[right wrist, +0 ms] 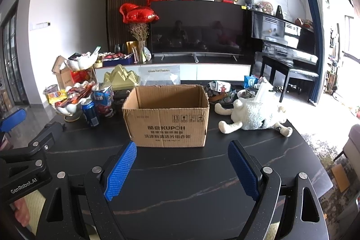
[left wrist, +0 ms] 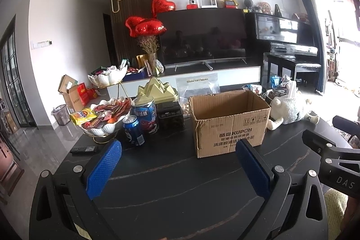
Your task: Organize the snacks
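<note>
Both grippers hover empty, the left gripper (left wrist: pixel 177 150) and right gripper (right wrist: pixel 182 150) spread wide. Snack packets (left wrist: pixel 105 114) heap in a white dish at centre left, left of the open cardboard box (left wrist: pixel 227 125). They look light, crinkly and slippery; best pinched by an edge.

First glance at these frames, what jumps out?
The open cardboard box at mid-table, empty as far as its inside shows. To its left, a white shell dish heaped with snack packets, beside a blue can. On the box's right, a white plush sheep lies on the dark tabletop.
</note>
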